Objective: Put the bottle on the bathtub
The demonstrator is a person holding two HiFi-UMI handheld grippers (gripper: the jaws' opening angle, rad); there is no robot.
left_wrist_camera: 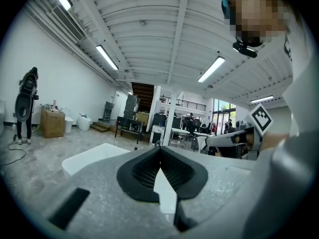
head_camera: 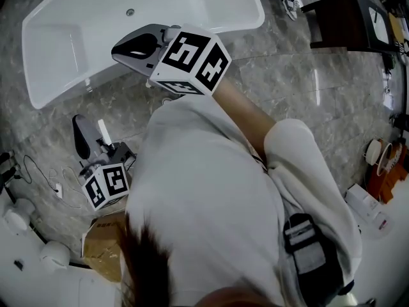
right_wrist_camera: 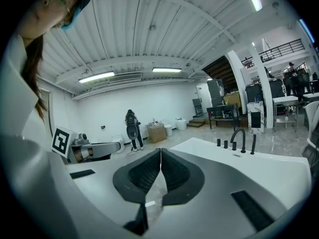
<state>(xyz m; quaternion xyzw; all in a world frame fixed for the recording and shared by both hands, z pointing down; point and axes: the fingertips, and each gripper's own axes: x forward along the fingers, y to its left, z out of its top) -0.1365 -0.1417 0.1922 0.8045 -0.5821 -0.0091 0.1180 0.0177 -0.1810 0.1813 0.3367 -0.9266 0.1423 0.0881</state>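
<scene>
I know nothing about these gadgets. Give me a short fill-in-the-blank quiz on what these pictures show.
1. The left gripper and the right gripper both have their jaws ____, with nothing between them.
2. In the head view, the ____ gripper is the one nearer the bathtub.
3. The bathtub is coloured ____.
4. The tap on its rim is coloured ____.

Missing words: shut; right; white; black.

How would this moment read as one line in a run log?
left gripper: shut, empty | right gripper: shut, empty, near bathtub | bottle: not in view
</scene>
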